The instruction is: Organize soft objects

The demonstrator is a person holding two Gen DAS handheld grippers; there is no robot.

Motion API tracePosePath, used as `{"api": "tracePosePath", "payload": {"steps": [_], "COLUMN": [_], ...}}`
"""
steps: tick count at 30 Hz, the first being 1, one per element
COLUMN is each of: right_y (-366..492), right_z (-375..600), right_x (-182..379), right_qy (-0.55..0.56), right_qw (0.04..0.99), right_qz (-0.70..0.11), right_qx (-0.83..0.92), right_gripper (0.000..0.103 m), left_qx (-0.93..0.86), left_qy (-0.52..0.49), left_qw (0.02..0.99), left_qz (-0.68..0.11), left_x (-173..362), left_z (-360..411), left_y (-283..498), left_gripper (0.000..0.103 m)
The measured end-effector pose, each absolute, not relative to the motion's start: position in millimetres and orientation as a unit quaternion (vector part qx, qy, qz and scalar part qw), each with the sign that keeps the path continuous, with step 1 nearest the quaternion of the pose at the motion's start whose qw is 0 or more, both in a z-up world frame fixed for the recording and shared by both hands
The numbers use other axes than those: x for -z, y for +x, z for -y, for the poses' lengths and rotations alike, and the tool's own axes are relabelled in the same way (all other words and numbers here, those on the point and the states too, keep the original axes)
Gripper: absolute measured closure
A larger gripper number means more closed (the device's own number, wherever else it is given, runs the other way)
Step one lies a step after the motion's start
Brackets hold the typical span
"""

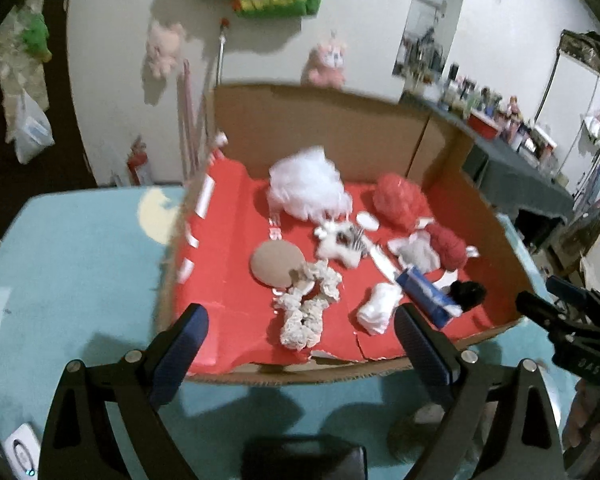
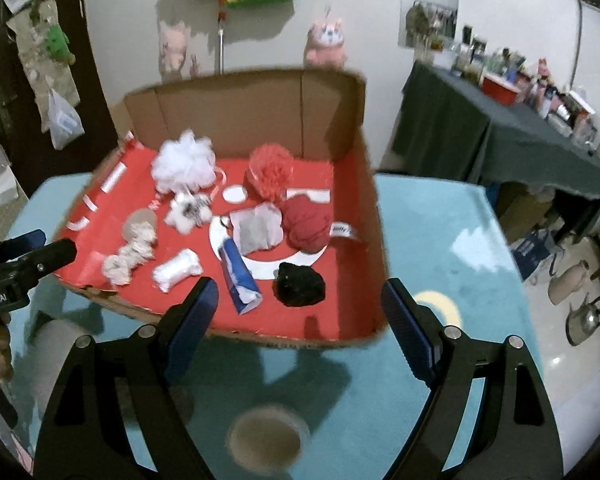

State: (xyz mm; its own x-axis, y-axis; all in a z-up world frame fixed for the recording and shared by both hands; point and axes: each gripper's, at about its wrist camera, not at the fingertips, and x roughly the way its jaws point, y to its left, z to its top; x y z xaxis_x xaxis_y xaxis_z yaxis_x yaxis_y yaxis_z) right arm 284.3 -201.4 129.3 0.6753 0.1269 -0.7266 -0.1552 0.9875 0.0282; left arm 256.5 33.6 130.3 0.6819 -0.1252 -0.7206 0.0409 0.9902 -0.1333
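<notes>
Left tongs (image 1: 302,338): jaws spread wide, empty, poised at the box's near edge.
Box (image 2: 236,100): open cardboard, red-lined, on the teal tabletop (image 2: 440,240).
Soft items, left to right: tan puff (image 2: 140,222), white scrunchies (image 2: 130,256), white pouf (image 2: 184,164), blue packet (image 2: 240,276), red pouf (image 2: 270,170), red yarn (image 2: 306,222), black scrunchie (image 2: 300,284).
Right tongs (image 2: 300,312): jaws apart, empty, before the box's near wall.
</notes>
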Motion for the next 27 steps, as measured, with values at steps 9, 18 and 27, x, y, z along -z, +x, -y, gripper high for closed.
{"api": "tracePosePath", "payload": {"steps": [9, 18, 27], "right_y": [178, 129, 131], "right_z": [205, 201, 200], "right_x": [-162, -105, -40], "right_qy": [-0.024, -0.017, -0.032], "right_qw": [0.943, 0.934, 0.914], "right_qz": [-0.316, -0.342, -0.399], "right_qx": [-0.105, -0.097, -0.063], "right_gripper": [0.010, 0.009, 0.009], "left_qx": [0.046, 0.060, 0.050], "left_qy": [-0.028, -0.010, 0.003], "left_qw": [0.950, 0.947, 0.923], "left_qz": [-0.309, -0.315, -0.383], "left_x": [-157, -111, -44], "left_z": [-21, 7, 18], "left_y": [151, 98, 107], "left_gripper": [0.000, 0.000, 0.000]}}
